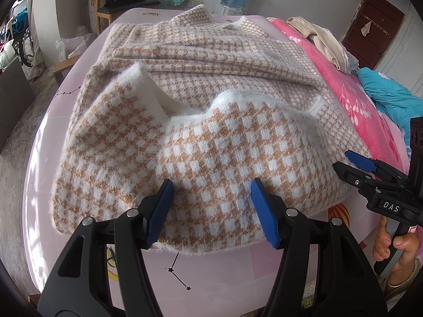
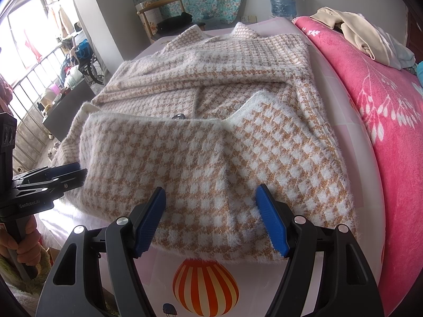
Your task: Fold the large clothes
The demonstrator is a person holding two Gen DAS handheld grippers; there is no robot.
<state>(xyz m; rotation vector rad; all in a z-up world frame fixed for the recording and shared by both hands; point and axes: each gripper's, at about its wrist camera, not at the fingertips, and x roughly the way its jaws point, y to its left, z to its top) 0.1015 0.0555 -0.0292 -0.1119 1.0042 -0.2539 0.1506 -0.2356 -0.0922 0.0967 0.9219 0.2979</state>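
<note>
A fluffy tan-and-white checked knit garment (image 1: pixel 211 111) (image 2: pixel 211 132) lies partly folded on the pink printed sheet (image 1: pixel 211 272) (image 2: pixel 169 253), its sleeves laid across the body and its near hem facing me. My left gripper (image 1: pixel 211 182) hovers over the hem's left half with its blue pads (image 1: pixel 158 211) wide apart and only flat fabric under them. Over the right half, my right gripper (image 2: pixel 211 189) is open too, pads (image 2: pixel 272 219) apart above the knit. Each gripper shows in the other's view, the right gripper (image 1: pixel 341 161) and the left gripper (image 2: pixel 82 170), both at the garment's side edges.
A bright pink floral blanket (image 2: pixel 383 105) (image 1: pixel 343 100) runs along the right side, with a heap of beige clothes (image 2: pixel 357 34) on it and a teal cloth (image 1: pixel 388 97). Beyond the bed stand a wooden chair (image 2: pixel 161 18) and a water jug (image 2: pixel 281 0). The floor drops off left.
</note>
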